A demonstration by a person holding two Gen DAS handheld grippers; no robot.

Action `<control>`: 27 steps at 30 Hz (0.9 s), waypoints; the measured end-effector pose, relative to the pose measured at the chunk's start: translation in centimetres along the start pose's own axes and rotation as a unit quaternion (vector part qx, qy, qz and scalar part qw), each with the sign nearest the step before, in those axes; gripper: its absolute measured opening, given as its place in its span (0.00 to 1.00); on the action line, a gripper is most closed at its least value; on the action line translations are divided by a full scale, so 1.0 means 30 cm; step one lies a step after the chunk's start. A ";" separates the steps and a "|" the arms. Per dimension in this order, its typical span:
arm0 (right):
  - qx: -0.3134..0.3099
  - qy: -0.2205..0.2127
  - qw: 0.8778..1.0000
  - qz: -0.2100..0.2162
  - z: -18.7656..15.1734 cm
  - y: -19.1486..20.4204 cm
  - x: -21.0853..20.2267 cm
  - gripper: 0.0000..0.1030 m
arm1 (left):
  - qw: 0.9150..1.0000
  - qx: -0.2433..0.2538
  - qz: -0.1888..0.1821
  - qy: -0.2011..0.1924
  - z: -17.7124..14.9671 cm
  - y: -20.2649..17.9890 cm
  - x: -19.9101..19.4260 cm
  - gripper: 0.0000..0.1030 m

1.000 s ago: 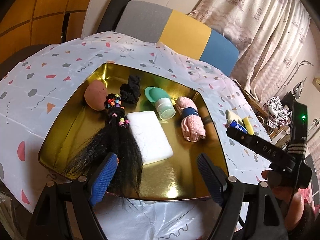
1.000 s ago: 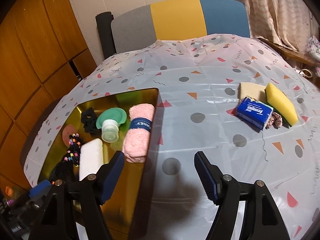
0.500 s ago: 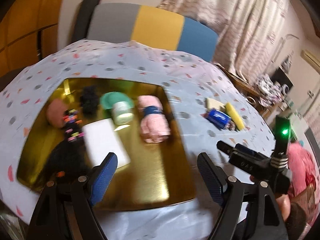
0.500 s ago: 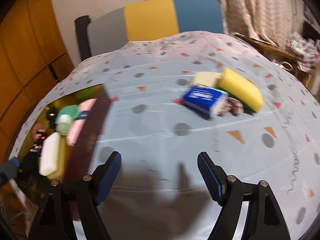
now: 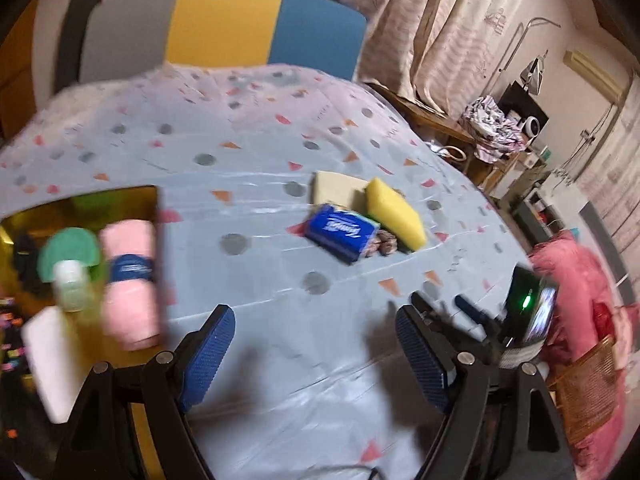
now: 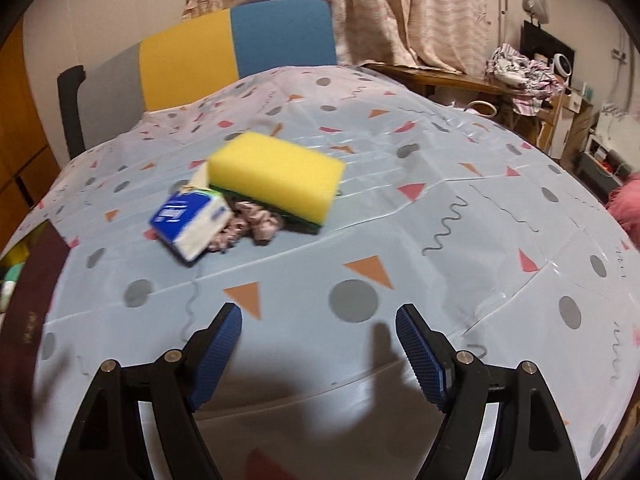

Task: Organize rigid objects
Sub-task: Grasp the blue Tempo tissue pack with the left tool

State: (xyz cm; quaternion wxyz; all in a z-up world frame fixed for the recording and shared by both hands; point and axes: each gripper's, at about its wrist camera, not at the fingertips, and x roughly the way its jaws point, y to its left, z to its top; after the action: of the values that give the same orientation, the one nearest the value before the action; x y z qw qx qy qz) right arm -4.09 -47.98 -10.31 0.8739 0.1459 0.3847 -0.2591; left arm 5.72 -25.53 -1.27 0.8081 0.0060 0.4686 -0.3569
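Both my claws hang over the tablecloth point(image 6: 460, 216) with fingers wide apart and nothing in them. My right claw point(image 6: 318, 354) faces a small heap well ahead: a yellow sponge point(image 6: 276, 176) lying partly over a blue tissue pack point(image 6: 192, 220) and a crumpled scrunchie point(image 6: 252, 222). From my left claw point(image 5: 316, 354) the gold tray point(image 5: 120, 204) sits off to the left. I judge the sponge comes first; I should straddle its long sides squarely and squeeze gently, since foam gives.
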 end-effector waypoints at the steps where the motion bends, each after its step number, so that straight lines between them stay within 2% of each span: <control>1: 0.005 0.005 1.000 0.004 -0.003 -0.009 0.010 0.78 | 1.000 -0.010 -0.001 0.009 0.018 -0.009 0.034 0.81; 6: 0.022 0.008 1.000 0.011 -0.014 -0.031 0.022 0.78 | 0.998 -0.043 0.011 0.041 0.089 -0.037 0.184 0.81; 13: 0.028 -0.003 0.999 0.018 -0.023 -0.034 0.026 0.78 | 0.996 -0.031 0.032 0.072 0.168 -0.099 0.367 0.81; 19: 0.034 -0.009 0.999 0.027 -0.027 -0.041 0.026 0.80 | 0.996 -0.025 0.040 0.081 0.212 -0.136 0.476 0.81; 23: 0.033 -0.010 0.999 0.028 -0.029 -0.040 0.027 0.81 | 0.996 -0.029 0.040 0.072 0.239 -0.148 0.530 0.81; 27: 0.034 -0.010 0.999 0.030 -0.029 -0.040 0.030 0.81 | 0.993 -0.024 0.063 0.095 0.231 -0.130 0.590 0.81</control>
State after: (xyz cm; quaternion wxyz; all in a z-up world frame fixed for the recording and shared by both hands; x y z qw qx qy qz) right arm -4.78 -48.88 -11.63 0.8798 0.1840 0.3621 -0.2469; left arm 14.09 -40.93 -9.62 0.7807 0.0496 0.5504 -0.2918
